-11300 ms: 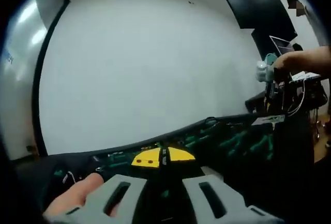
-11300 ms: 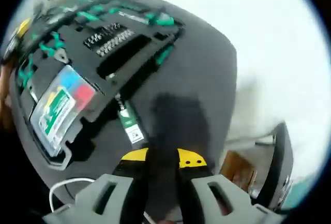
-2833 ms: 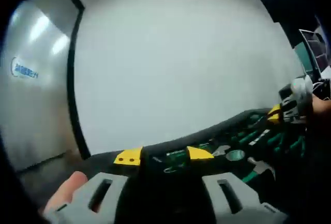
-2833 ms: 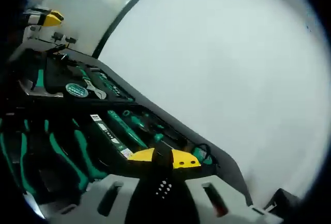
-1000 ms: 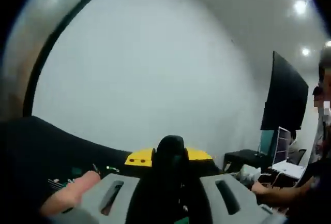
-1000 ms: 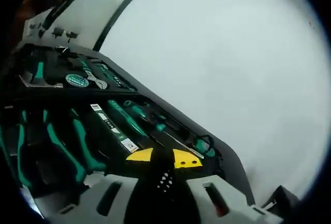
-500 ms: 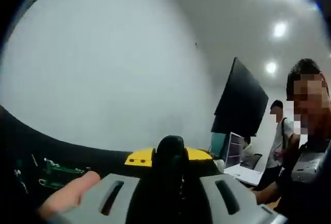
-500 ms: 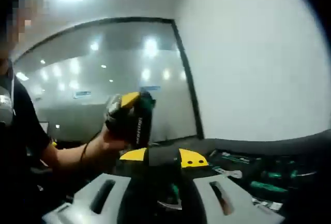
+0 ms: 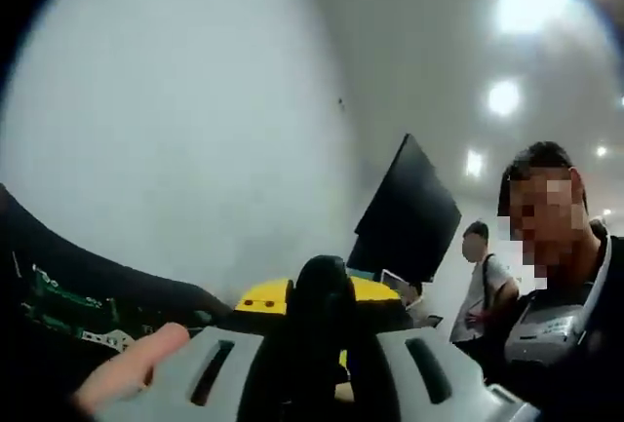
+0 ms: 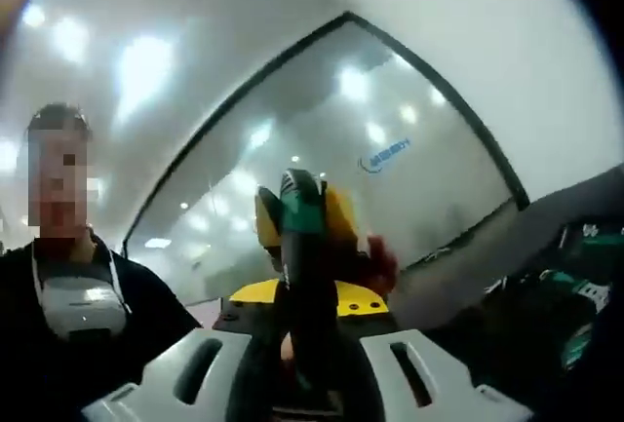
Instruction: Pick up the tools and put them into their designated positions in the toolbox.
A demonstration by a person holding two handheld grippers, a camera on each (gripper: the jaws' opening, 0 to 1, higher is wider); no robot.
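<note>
My left gripper (image 9: 320, 293) is shut on a black tool handle (image 9: 323, 281) whose rounded end sticks up between the yellow tips. A finger (image 9: 132, 375) rests beside the left jaw. In the right gripper view, that left gripper (image 10: 300, 215) is raised just ahead, with the green-and-black tool end (image 10: 298, 193) between its yellow tips and a hand (image 10: 378, 266) behind it. My right gripper (image 10: 306, 297) has its yellow tips apart, and the tool's dark body lies in line with the gap. Whether the jaws press on it is unclear. The toolbox (image 10: 575, 329) with green-handled tools lies at the right.
The toolbox edge (image 9: 58, 295) with green parts runs along the lower left. A person (image 9: 561, 315) stands close on the right, with another person (image 9: 483, 286) and a black screen (image 9: 405, 212) behind. A person (image 10: 68, 315) also stands at the left, before a glass wall (image 10: 390, 159).
Both views have swung up from the toolbox towards the ceiling and the people. The left gripper keeps the black-handled tool and now stands right in front of the right gripper's jaws.
</note>
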